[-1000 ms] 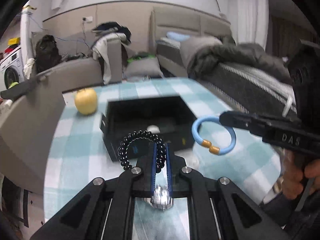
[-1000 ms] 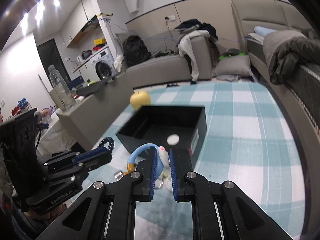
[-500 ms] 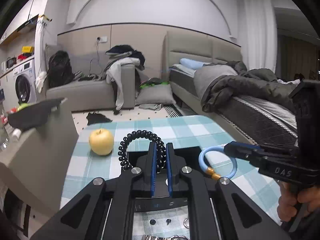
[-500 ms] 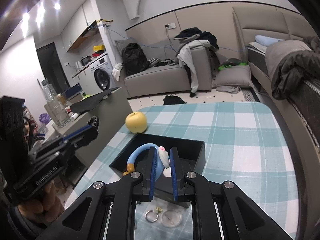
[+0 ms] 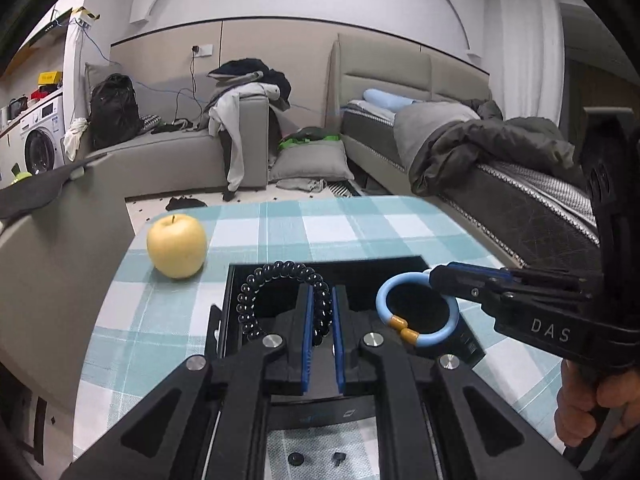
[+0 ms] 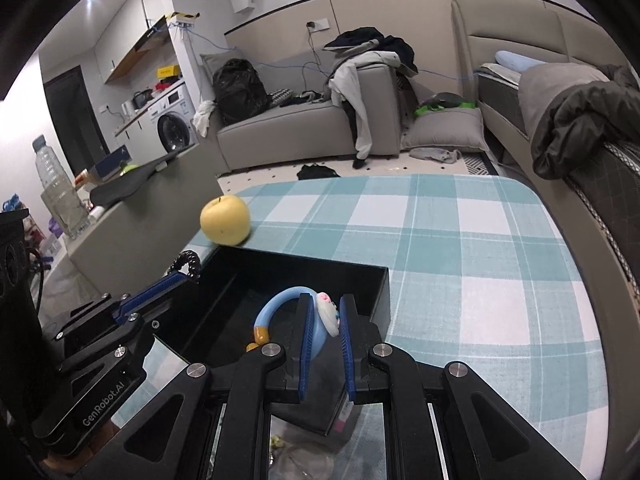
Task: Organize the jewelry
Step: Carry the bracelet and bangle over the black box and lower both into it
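Note:
A black open box point(image 5: 360, 268) point(image 6: 320, 268) stands on the checked tablecloth. My left gripper point(image 5: 321, 300) is shut on a black bead bracelet point(image 5: 256, 292), which loops up to the left over the box's near left part. In the right wrist view that gripper point(image 6: 176, 280) comes in from the left with the beads point(image 6: 188, 262) at its tip. My right gripper point(image 6: 323, 312) is shut on a light blue bracelet point(image 6: 280, 304) with a white charm point(image 6: 329, 312) and orange beads, held over the box. The left wrist view shows this blue ring point(image 5: 416, 308) hanging from the right gripper's tips point(image 5: 440, 276).
A yellow apple point(image 5: 177, 246) point(image 6: 225, 220) sits on the cloth just beyond the box's far left corner. Small loose bits lie near the table's front edge point(image 5: 316, 458) point(image 6: 288, 456). A grey sofa arm point(image 5: 60, 240) borders the table on the left, a bed point(image 5: 500, 184) on the right.
Both grippers have moved forward and a little down with their bracelets, now standing over the box, which looks larger and closer. The apple sits nearer in both views.

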`<state>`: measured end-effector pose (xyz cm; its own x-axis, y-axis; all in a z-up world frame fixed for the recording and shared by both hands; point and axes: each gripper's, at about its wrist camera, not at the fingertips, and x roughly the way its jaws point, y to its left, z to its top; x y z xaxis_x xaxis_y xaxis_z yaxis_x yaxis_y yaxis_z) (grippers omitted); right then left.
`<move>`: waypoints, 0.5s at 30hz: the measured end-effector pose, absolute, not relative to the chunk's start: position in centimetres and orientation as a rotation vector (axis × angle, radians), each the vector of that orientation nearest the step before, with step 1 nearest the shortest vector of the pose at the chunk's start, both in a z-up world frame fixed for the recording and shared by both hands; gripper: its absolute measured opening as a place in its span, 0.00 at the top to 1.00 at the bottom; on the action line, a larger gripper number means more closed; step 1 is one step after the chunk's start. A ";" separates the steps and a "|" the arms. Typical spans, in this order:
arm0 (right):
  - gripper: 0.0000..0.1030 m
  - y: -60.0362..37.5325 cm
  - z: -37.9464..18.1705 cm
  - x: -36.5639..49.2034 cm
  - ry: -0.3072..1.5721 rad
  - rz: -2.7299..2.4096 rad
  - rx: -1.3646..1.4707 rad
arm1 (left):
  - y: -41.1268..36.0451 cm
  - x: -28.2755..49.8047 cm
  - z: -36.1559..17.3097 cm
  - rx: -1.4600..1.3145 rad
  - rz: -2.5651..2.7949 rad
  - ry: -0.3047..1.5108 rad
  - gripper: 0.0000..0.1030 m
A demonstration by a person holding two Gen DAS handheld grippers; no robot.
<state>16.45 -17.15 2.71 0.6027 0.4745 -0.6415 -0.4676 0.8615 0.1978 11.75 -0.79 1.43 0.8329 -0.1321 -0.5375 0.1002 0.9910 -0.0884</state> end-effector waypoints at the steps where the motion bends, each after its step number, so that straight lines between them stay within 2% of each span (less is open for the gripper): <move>1: 0.88 -17.1 2.6 16.5 0.754 0.543 0.008 | -0.7 11.8 1.3 -0.060 -0.122 0.582 0.95; 15: 0.88 -16.1 1.2 16.9 0.798 0.516 -0.011 | -0.9 12.0 0.2 -0.059 -0.119 0.640 0.95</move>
